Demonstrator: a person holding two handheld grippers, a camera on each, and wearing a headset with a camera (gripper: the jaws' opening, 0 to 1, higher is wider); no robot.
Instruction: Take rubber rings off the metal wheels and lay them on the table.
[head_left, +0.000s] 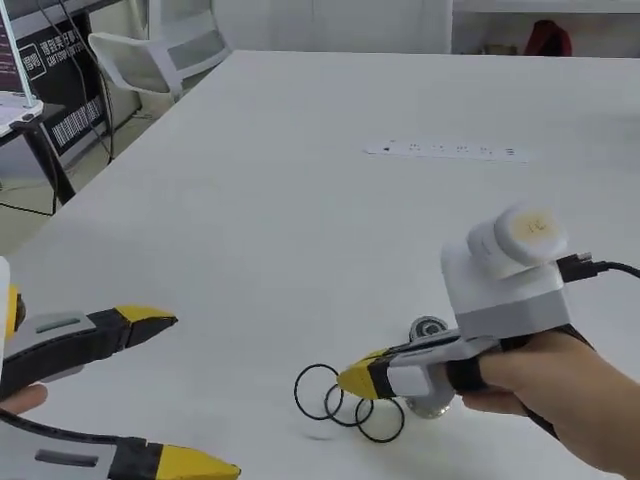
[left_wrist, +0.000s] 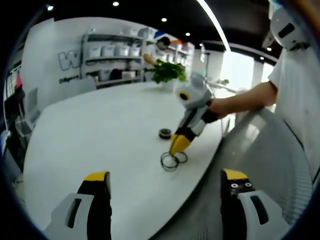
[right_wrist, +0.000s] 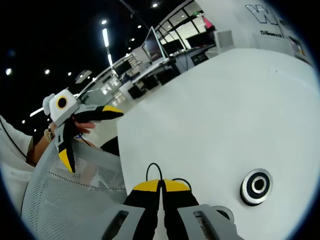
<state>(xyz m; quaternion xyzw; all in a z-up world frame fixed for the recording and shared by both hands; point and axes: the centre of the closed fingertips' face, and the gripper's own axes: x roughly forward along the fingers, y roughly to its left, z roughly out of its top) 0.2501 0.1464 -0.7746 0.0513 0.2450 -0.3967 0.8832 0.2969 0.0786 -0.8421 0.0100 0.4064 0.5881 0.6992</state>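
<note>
Rubber rings (head_left: 345, 402) to start with, as the whole point of the job: three thin black loops, overlapped, flat on the table (head_left: 300, 200) near its front edge.

Then by size. Table: broad, white, mostly bare, power strip (head_left: 445, 150) well away at the far side, so ample flat room for laying rings down.

Left hand-held gripper (head_left: 172, 392): low at the left of the head view, jaws spread wide, nothing between them, well apart from the rings. Parked clear of the work by the look of it, yet open and ready to steady a wheel.

Right hand-held gripper (head_left: 362, 380): held in a hand (head_left: 545, 385) coming from the right, tilted low, yellow tips pressed together directly over the loops. Cannot tell whether a ring is nipped between them or merely lies beneath — thin black arc visible behind the closed tips in the right gripper view. Kept low and closed probably to set a ring down flat among the others.

Metal wheel (head_left: 428, 329): small, on the table just behind that gripper, near the rings. Dark band round the rim in the right gripper view — likely a ring not yet stripped.
</note>
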